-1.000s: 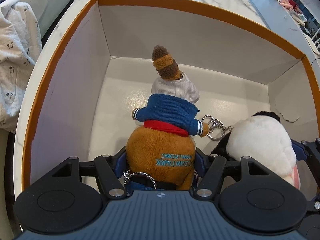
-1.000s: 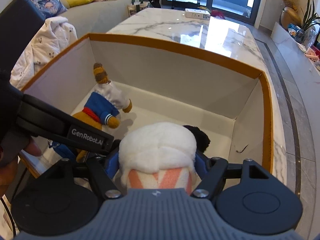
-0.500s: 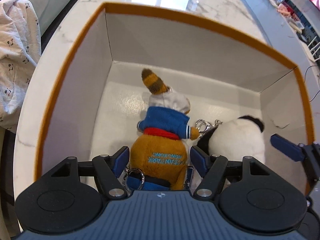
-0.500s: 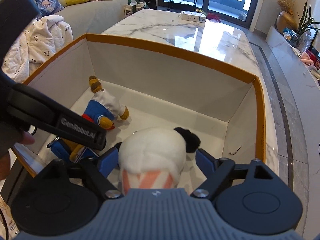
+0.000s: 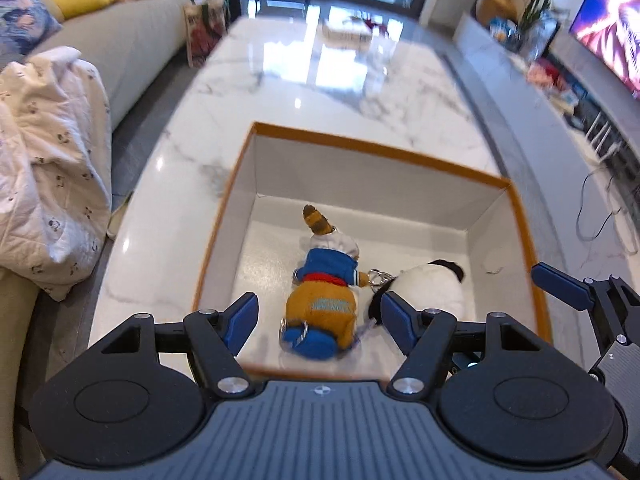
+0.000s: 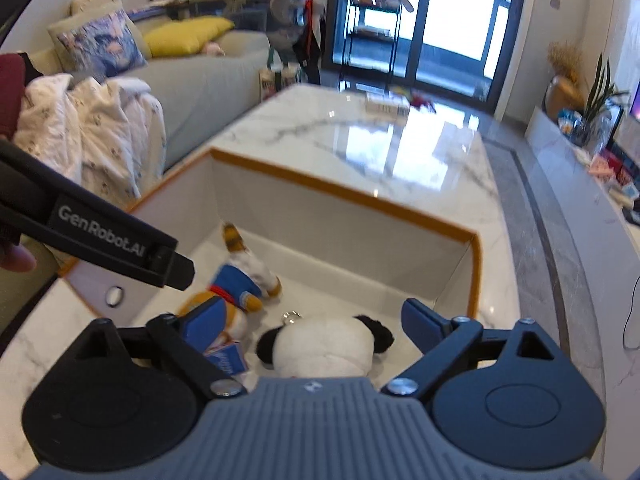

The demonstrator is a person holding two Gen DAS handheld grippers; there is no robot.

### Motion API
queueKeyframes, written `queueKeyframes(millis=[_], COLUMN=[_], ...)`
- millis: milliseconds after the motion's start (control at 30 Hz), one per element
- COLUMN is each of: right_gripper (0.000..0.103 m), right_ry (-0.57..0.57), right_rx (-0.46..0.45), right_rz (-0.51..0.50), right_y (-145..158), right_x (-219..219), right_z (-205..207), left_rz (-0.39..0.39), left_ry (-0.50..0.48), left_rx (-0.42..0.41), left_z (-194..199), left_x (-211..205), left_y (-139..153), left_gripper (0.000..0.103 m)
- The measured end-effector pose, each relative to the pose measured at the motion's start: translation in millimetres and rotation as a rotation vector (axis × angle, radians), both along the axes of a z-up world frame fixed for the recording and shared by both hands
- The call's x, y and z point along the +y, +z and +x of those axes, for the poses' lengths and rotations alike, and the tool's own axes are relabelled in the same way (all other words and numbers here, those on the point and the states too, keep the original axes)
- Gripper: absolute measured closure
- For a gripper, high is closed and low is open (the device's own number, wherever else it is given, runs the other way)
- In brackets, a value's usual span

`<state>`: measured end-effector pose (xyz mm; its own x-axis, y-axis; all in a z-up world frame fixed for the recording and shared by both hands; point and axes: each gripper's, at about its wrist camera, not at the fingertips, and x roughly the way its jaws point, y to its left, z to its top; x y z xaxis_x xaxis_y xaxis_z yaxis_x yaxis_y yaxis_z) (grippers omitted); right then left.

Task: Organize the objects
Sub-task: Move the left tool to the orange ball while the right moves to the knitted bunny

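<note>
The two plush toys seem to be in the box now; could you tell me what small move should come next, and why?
Probably lift both grippers clear of the box. The brown toy and the panda lie on its floor, and the left gripper and right gripper, jaws just opened, hang above them, touching neither.

Black left tool [image 5: 318, 312] with blue pads, silver screws.
</note>
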<state>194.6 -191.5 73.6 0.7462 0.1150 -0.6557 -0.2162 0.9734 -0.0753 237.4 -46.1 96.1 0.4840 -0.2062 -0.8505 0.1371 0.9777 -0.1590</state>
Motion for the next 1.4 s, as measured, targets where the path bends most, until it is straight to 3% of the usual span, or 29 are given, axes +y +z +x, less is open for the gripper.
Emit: queueKeyframes(millis=[167,267,367,633,867,1067,1233,1400], right_gripper=[0.004,0.002,0.002,0.002,0.002,0.001,0.001,0.001], right_ry=[0.047,0.044,0.034,-0.025,-0.059,-0.027,0.005,0.004], right_rx=[-0.055,-0.067,-0.046,0.004,0.044,0.014,-0.012,-0.031], right_rz=[-0.028,0.006,0.04,0.022,0.046,0.069,0.001,0.028], right_y=[17,12,-3,-42,-61,-73,-83,-85], right_x=[12,9,3,-16,-32,-27,-22,-28], right_z=[-45,-83,-113,-172,-196,-201,-193,-178], left_rz=[-0.083,-0.142,-0.143,-0.134,-0.168,-0.158,-0.079,-0.037], left_ry=[-0.016,-0.018,0.009,0.038,0.039,0.025,0.002,0.015], left_rx=[-0.064,-0.05,-0.046,0.032,0.06,-0.033,-0.067,-0.07], left_z=[-57,-89,-117,-178,-213,-235,-241,-237], left_x=[14,34,49,64,63,53,41,37], left_y=[-2,-15,-33,-73,-98,-114,-119,-127], left_gripper=[0.012,0.01,0.005,0.005,0.005,0.005,0.005,0.005])
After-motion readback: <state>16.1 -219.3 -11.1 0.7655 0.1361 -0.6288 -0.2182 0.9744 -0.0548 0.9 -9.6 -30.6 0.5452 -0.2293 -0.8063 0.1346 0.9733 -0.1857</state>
